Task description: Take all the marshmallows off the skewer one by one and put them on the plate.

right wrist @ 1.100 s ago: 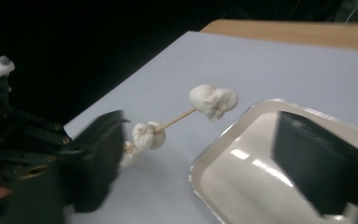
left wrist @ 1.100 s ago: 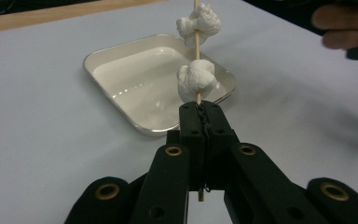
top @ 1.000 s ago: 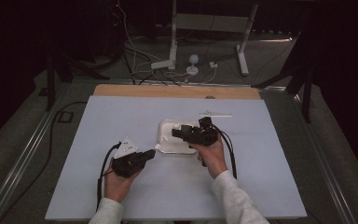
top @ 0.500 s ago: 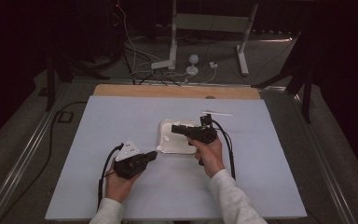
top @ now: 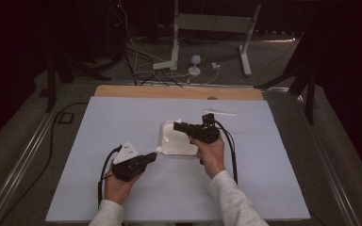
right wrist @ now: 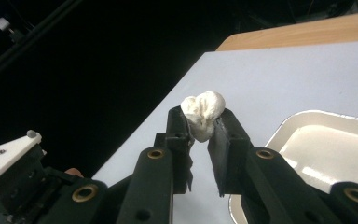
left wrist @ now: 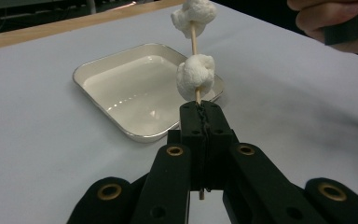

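My left gripper (left wrist: pixel 200 109) is shut on a wooden skewer (left wrist: pixel 194 43) that carries two white marshmallows, one (left wrist: pixel 195 77) just above the pads and one (left wrist: pixel 193 16) near the tip. In the high view the left gripper (top: pixel 153 156) sits at the near left corner of the white tray (top: pixel 184 146). My right gripper (right wrist: pixel 200 128) is shut on a third marshmallow (right wrist: pixel 204 111), its jaws having just closed on it. It hovers over the tray's far left corner (top: pixel 176 125), a little beyond the skewer.
The tray (left wrist: pixel 121 88) lies on a pale blue-grey table cover with a wooden edge (top: pixel 179 92) at the back. A thin white strip (top: pixel 219 113) lies behind the tray. Cables and a stand (top: pixel 174 47) are on the floor beyond.
The right gripper has shifted a little above the tray. The left hand with the skewer has kept still.
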Demonstrator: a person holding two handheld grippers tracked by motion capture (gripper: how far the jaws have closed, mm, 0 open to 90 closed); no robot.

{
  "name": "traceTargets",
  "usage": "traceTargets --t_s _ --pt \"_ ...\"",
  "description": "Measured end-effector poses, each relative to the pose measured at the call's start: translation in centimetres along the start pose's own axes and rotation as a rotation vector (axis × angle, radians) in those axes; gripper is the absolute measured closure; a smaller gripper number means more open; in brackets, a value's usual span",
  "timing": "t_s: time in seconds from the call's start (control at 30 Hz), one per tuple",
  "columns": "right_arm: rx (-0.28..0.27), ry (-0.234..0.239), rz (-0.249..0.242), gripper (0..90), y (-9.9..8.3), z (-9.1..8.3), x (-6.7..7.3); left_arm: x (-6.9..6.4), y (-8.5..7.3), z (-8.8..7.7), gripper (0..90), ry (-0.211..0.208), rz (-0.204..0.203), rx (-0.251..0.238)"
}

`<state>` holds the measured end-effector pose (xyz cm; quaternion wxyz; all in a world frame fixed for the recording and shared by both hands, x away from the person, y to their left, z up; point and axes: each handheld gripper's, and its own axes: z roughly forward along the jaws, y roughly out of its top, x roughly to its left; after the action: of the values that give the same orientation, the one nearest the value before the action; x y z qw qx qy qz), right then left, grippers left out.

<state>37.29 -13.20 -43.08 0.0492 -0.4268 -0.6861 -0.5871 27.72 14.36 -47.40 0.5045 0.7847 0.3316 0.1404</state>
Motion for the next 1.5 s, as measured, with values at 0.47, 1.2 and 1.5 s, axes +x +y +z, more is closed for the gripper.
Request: traceTargets --t_s 0.47,1.2,1.5 --pt "0.094 -0.132 -0.152 76.9 0.8 -1.4 -0.2 1.0 -0.7 -0.6 90.0 0.07 -0.034 0.035" --pt "0.286 -0.258 -0.141 33.4 -1.9 1.9 -2.9 1.2 -0.8 0.5 90.0 0.09 -0.065 0.053" --pt "0.246 -0.117 -0.115 27.7 -2.6 1.3 -1.3 1.1 -0.8 0.7 90.0 0.089 -0.068 0.05"
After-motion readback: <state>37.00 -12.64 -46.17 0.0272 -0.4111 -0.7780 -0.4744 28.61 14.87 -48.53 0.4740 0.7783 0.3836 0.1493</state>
